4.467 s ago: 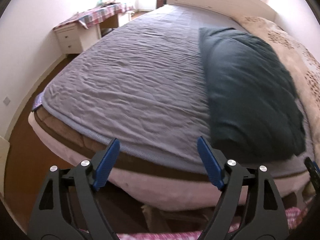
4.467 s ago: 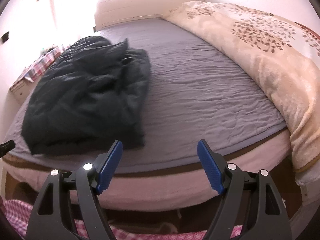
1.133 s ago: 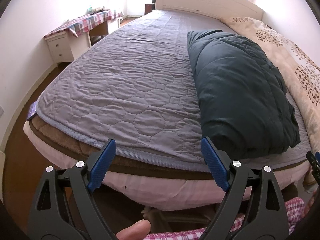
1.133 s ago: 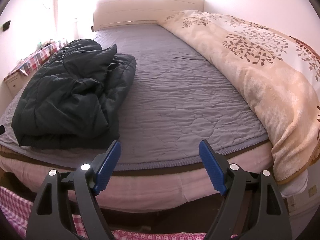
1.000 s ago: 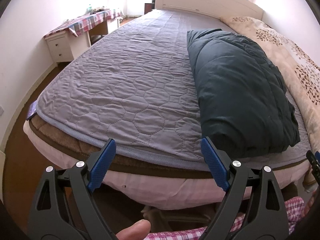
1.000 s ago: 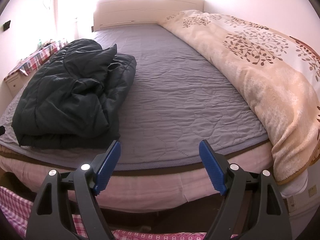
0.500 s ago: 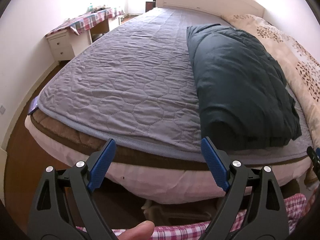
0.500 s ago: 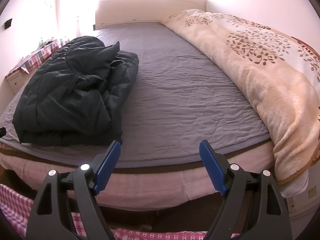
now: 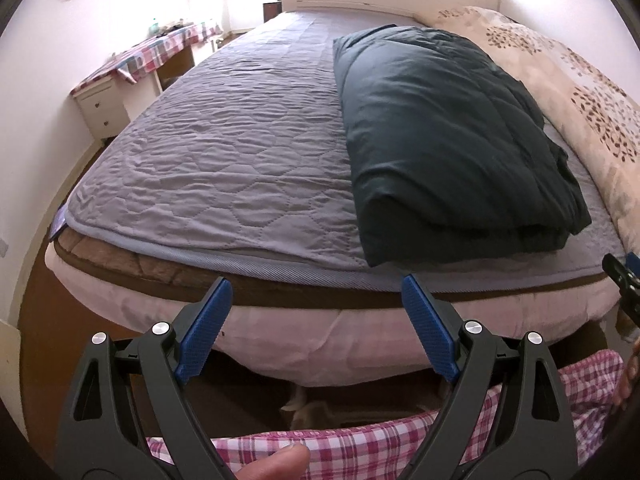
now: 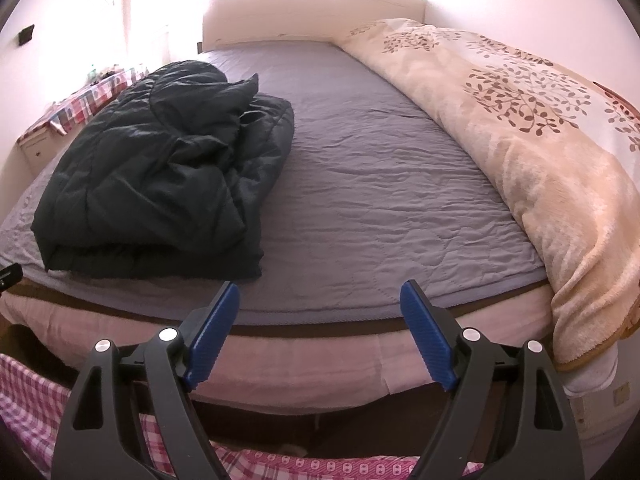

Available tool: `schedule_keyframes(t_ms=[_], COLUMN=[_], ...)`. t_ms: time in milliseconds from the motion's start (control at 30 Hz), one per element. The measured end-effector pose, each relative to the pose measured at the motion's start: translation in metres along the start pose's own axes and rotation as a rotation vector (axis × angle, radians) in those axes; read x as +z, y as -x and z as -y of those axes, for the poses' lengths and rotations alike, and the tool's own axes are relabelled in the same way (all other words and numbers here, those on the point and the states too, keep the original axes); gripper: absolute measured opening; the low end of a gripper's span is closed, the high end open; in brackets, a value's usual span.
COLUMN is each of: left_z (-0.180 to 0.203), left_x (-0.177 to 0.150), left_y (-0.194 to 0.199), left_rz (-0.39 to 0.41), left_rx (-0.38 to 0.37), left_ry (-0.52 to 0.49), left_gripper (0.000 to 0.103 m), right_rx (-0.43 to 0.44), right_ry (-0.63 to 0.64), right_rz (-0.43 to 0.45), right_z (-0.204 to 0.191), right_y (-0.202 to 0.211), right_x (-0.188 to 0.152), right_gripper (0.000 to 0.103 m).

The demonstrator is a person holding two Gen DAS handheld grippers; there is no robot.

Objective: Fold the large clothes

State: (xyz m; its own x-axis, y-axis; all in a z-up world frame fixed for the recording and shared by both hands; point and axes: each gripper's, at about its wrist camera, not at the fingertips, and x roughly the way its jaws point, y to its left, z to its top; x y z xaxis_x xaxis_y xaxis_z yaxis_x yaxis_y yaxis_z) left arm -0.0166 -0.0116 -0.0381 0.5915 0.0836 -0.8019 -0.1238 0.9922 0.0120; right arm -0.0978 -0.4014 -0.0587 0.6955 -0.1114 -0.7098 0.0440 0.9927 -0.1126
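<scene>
Jacket point(image 9: 448, 132) folded, near bed point(image 9: 224, 168) foot edge. Left gripper point(image 9: 316, 320), right gripper point(image 10: 320, 320) wide open, empty, short of bed. Next: pinch jacket's near edge squarely.

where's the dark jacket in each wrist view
Left wrist: the jacket lies right of centre on the grey bedcover, its folded end near the foot edge.
Right wrist: the jacket lies at the left, bunched, beside the open stretch of bedcover.
Shared landmark: the beige leaf-print blanket, to the right of the jacket in both views.
</scene>
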Motion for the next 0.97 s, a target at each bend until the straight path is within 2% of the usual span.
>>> schedule_keyframes(t_ms=[667,967], left_z=[0.019,0.022], left_x=[-0.005,-0.006], left_y=[0.014,0.013], left_rz=[0.044,0.025], left_rx=[-0.018,-0.012], left_ry=[-0.069,-0.076], left_gripper=[0.086,0.086], right_rx=[0.008,0.008], right_ry=[0.037,0.039], right_rz=[-0.005,-0.005], right_z=[-0.011,-0.013], right_y=[0.003,0.004], right_x=[-0.004,-0.004], right_gripper=[0.081,0.081])
